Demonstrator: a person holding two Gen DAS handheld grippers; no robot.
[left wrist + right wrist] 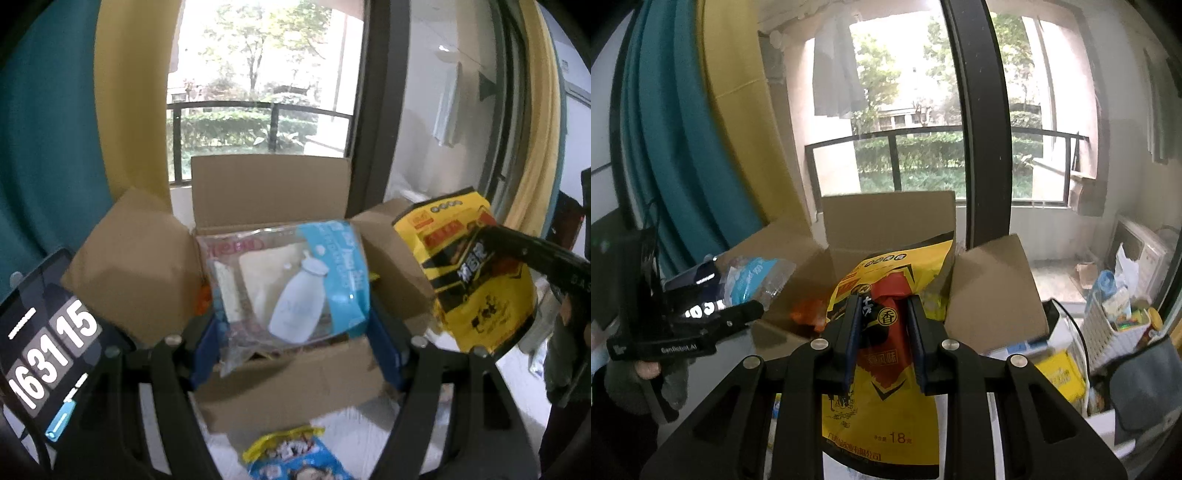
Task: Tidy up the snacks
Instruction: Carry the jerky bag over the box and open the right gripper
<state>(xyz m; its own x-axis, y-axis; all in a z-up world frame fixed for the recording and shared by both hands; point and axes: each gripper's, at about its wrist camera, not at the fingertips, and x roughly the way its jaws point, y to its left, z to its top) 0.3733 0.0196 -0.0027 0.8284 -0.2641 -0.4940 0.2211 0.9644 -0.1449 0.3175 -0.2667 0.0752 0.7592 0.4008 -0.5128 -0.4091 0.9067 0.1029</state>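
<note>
My left gripper (291, 314) is shut on a clear bread packet (288, 280) with a blue band and a milk bottle picture, held over the open cardboard box (280, 384). My right gripper (884, 325) is shut on a yellow and red snack bag (886, 369), also held above the box (886, 218). In the left wrist view the yellow bag (476, 280) hangs at the right, pinched by the right gripper's black fingers (535, 251). The right wrist view shows the left gripper (713, 306) at the left with the bread packet (753, 280). An orange packet (809, 314) lies inside the box.
A blue and yellow snack bag (295, 454) lies on the white surface in front of the box. A phone (44, 354) showing digits stands at the left. At the right sit a white basket (1119, 328) of items and a yellow box (1060, 373). A window and curtains lie behind.
</note>
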